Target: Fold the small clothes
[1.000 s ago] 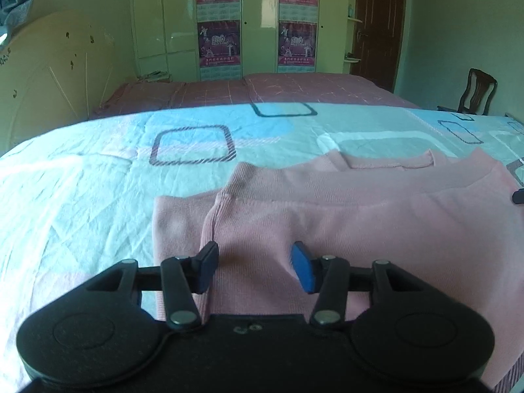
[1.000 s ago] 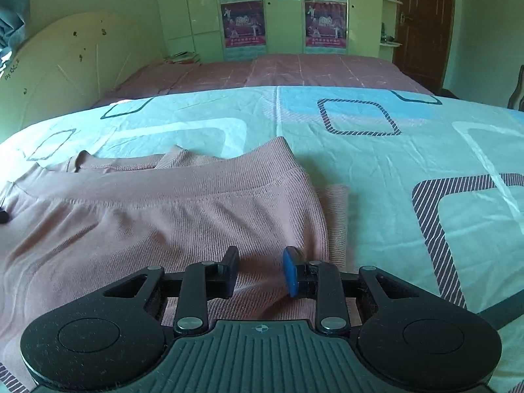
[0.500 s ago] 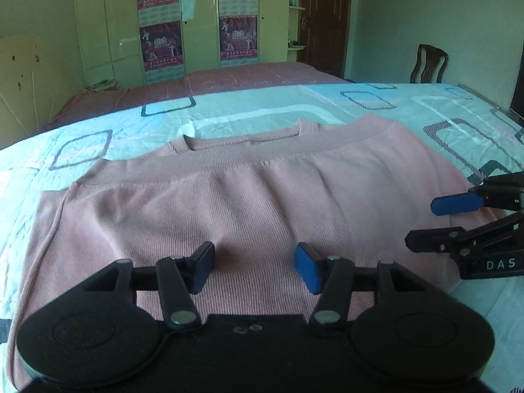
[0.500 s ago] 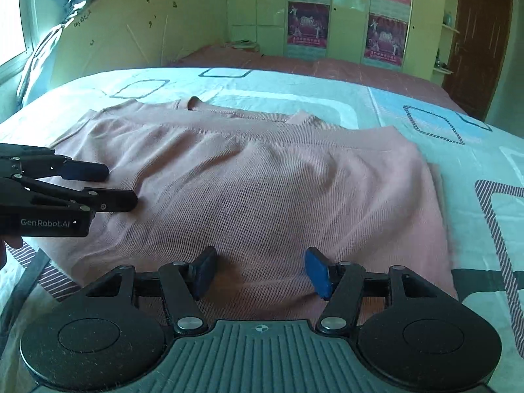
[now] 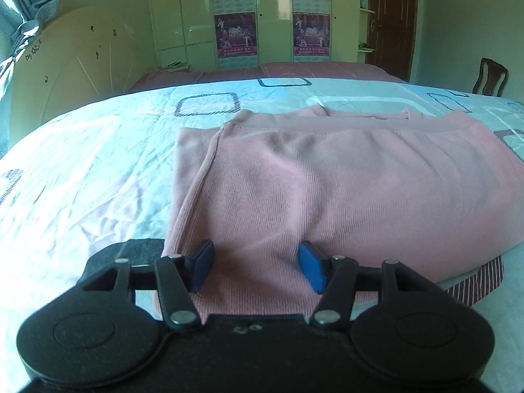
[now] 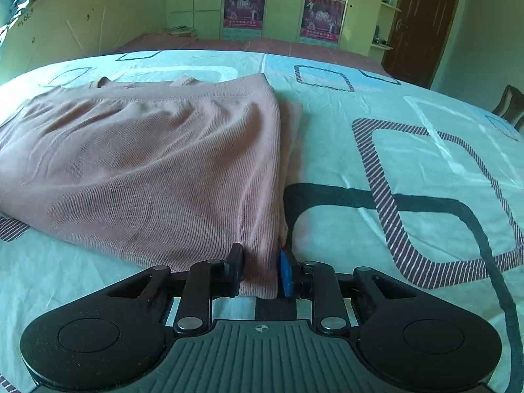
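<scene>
A pink ribbed sweater [image 5: 327, 183] lies folded in half on the bed, hem edge up near the collar. My left gripper [image 5: 255, 268] is open, its blue pads astride the near left part of the fold. In the right wrist view the sweater [image 6: 157, 163] fills the left side. My right gripper [image 6: 260, 273] has closed on the sweater's near right corner, with a bunch of fabric pinched between the pads.
The bed carries a light blue sheet [image 6: 409, 163] with dark rounded-square patterns. A headboard [image 5: 75, 65] stands at the left, wardrobes with posters [image 5: 271, 16] at the back, a door [image 6: 422, 23] and a chair [image 5: 489, 77] at the right.
Both grippers swung outward from the sweater's middle to its near corners. The right gripper narrowed from wide open onto the right corner. The left stayed open.
</scene>
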A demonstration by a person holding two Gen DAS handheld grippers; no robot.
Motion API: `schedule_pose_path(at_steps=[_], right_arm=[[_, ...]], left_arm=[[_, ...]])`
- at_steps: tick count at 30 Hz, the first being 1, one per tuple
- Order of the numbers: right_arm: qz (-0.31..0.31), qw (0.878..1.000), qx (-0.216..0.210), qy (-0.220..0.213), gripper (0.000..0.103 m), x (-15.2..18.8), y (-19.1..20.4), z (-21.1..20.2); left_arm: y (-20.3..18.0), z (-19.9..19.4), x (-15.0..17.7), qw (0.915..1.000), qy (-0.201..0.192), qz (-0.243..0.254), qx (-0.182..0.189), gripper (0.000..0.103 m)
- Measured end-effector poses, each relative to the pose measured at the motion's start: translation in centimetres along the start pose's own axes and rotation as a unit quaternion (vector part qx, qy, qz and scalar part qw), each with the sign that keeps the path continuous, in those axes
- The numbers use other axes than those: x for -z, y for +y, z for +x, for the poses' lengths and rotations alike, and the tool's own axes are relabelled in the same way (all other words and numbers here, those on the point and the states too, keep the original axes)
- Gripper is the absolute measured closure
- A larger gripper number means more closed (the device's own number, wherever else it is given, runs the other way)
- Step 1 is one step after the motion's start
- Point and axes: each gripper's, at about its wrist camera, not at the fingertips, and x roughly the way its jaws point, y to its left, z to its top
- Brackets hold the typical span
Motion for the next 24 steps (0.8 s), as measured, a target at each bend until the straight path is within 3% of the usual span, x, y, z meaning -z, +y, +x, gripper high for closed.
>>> schedule_pose_path(at_steps=[2,3,5,8,10,12,13,15,17,20,24], right_arm=[[0.010,0.999,0.023,-0.024,0.079,-0.6,0.5,-1.2],[0.015,0.998,0.026,-0.053,0.079,-0.9,1.0,-2.2],[0.021,0.997,-0.018,-0.076,0.079,-2.0,2.8,-3.2],[-0.012,0.995,-0.080,-0.060,0.079,-3.6,7.6,-2.0],[-0.050,0.993,-0.096,-0.050,0.079,-3.6,10.6,-1.0],[-0.079,0.994,-0.081,0.000,0.079,-2.5,12.3,1.2],[-0.087,0.993,-0.077,-0.021,0.080,-1.8,12.3,1.1],[-0.083,0.993,-0.076,-0.017,0.079,-1.5,12.0,0.6],[-0.082,0.993,-0.079,-0.022,0.079,-1.3,11.7,-0.6],[-0.067,0.992,-0.082,-0.063,0.079,-1.2,11.0,-2.0],[-0.059,0.991,-0.100,-0.069,0.079,-1.5,12.5,-1.9]], left_arm=[[-1.3,-1.1,-0.4,1.0000,-0.008,-0.005,-0.002,0.049],[-2.4,-1.9,-0.5,0.9996,-0.020,-0.002,0.020,0.046],[-5.7,-2.7,-0.7,0.9980,-0.040,0.029,0.041,0.036],[-10.9,-2.6,-0.8,0.9938,-0.048,0.066,0.075,0.032],[-13.6,-1.7,-0.5,0.9914,-0.037,0.088,0.090,0.032],[-15.0,0.2,0.1,0.9906,0.012,0.105,0.087,0.031],[-14.7,0.4,0.7,0.9916,0.008,0.091,0.091,0.031],[-13.3,-0.1,0.8,0.9925,0.011,0.069,0.100,0.031],[-11.8,-1.2,1.1,0.9945,-0.009,0.061,0.084,0.034],[-9.2,-2.0,1.6,0.9973,-0.023,0.038,0.059,0.035],[-6.8,-1.1,1.9,0.9990,0.002,-0.004,0.045,0.035]])
